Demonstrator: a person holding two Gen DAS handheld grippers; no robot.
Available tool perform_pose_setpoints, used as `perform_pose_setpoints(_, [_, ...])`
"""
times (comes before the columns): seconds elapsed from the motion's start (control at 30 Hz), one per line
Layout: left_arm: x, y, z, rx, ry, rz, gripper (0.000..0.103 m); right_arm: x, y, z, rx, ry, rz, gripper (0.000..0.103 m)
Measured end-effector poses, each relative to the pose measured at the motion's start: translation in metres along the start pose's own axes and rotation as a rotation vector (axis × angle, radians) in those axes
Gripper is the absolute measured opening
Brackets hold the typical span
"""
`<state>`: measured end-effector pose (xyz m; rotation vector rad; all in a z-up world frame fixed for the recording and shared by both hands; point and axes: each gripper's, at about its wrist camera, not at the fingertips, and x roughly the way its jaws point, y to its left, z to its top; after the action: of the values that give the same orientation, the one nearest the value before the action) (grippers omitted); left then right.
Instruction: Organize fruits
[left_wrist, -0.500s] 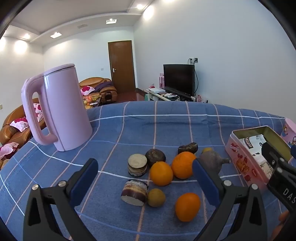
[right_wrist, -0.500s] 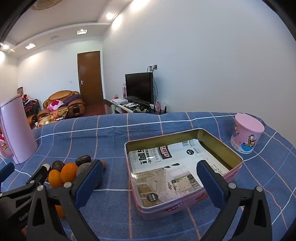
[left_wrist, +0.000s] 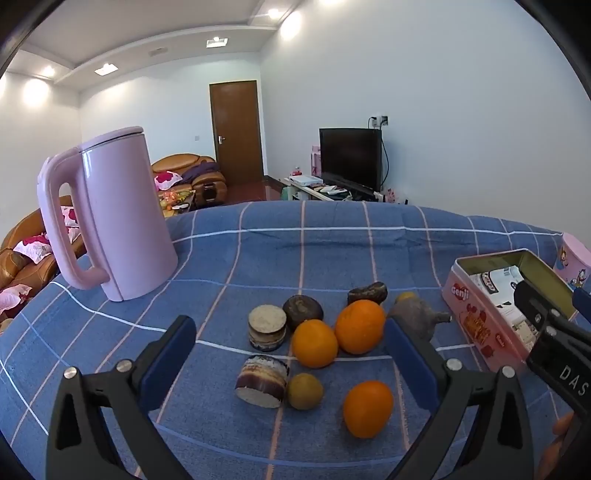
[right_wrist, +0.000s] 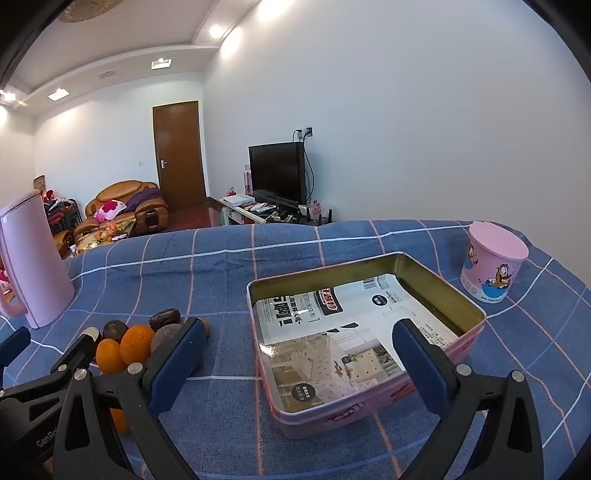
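Three oranges (left_wrist: 314, 343) (left_wrist: 360, 326) (left_wrist: 368, 408) lie on the blue checked cloth with a small greenish fruit (left_wrist: 305, 390), a dark round fruit (left_wrist: 303, 311), a dark oblong one (left_wrist: 368, 292), a grey knobbly one (left_wrist: 419, 319) and two cut cylinders (left_wrist: 267, 327) (left_wrist: 263, 380). My left gripper (left_wrist: 288, 363) hovers open just before the pile, nothing between its fingers. In the right wrist view my right gripper (right_wrist: 297, 363) stands open over the near edge of a pink tin (right_wrist: 476, 314) lined with printed paper. The fruit pile (right_wrist: 136, 343) sits left of it.
A tall pink kettle (left_wrist: 118, 221) stands at the back left of the cloth. A pink cartoon cup (right_wrist: 493, 267) stands behind the tin on the right. The right gripper's black frame (left_wrist: 554, 332) reaches in at the left view's right edge.
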<state>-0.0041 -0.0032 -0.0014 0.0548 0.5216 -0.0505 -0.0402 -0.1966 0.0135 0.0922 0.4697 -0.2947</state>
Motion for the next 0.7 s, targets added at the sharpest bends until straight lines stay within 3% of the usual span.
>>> perform_pose_setpoints(0.7, [0.0008,0.0019,0.0015,0.0,0.006,-0.007,0.103,0.0038,-0.0001,-0.0015,0.011,0.009,0.002,0.102])
